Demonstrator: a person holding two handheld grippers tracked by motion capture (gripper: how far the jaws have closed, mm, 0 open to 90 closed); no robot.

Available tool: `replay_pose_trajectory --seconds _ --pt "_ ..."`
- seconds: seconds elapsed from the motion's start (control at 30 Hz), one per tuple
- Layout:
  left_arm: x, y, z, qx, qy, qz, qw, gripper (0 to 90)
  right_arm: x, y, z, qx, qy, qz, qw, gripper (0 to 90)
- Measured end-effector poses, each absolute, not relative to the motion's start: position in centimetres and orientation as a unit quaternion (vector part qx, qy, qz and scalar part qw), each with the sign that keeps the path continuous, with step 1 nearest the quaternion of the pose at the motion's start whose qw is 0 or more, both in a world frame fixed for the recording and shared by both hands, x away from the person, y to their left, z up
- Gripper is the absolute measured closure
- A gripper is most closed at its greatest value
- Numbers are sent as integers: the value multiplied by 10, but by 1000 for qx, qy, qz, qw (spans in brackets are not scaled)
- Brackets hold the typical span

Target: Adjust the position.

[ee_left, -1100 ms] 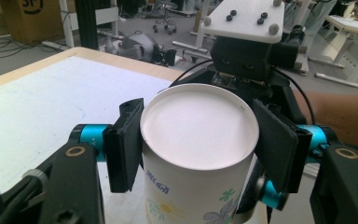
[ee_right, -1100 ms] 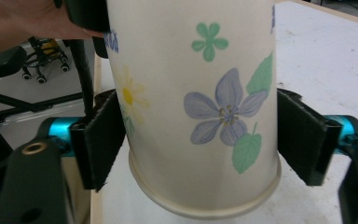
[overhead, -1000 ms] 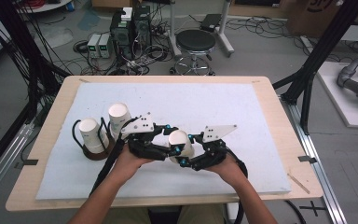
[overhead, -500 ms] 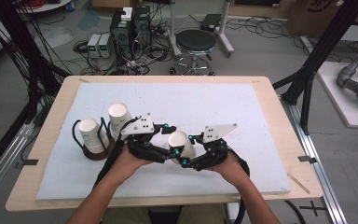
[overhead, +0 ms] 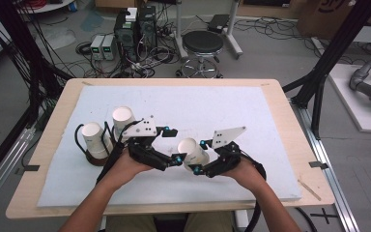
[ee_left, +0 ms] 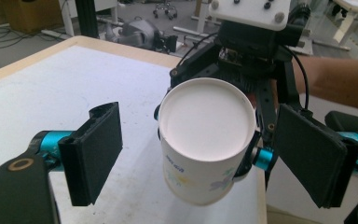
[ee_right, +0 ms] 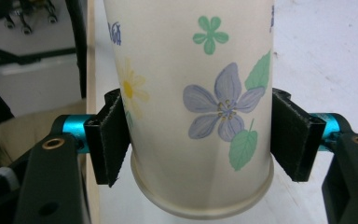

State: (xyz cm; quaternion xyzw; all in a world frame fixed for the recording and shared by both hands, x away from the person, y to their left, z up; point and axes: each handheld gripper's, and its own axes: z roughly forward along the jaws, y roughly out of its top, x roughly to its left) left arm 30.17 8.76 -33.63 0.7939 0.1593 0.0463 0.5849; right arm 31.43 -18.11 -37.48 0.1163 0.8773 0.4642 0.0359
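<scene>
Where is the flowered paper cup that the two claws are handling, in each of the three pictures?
High view: the cup sits low at centre, between the two hands.
Left gripper view: cup at centre, bottom facing the camera, between open jaws.
Right gripper view: cup at centre, pinched by both jaws.
Shared landmark: the white table pad.

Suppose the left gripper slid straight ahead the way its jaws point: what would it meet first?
Most likely the flowered paper cup, which sits between the left gripper's open jaws without touching them. The right gripper clamps it from the far side. Depth is hard to judge.
</scene>
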Motion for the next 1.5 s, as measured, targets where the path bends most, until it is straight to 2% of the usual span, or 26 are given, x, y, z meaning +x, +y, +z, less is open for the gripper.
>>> replay_pose_trajectory --seconds 0.4,0.87,1.5 --pt "303 84 -333 825 127 28 549 164 315 -181 -359 75 915 395 37 294" --pt "301 78 -334 839 111 26 532 165 316 -169 -336 37 944 324 42 295" --pt "302 70 -336 854 103 22 509 168 316 -150 -323 4 970 241 42 295"
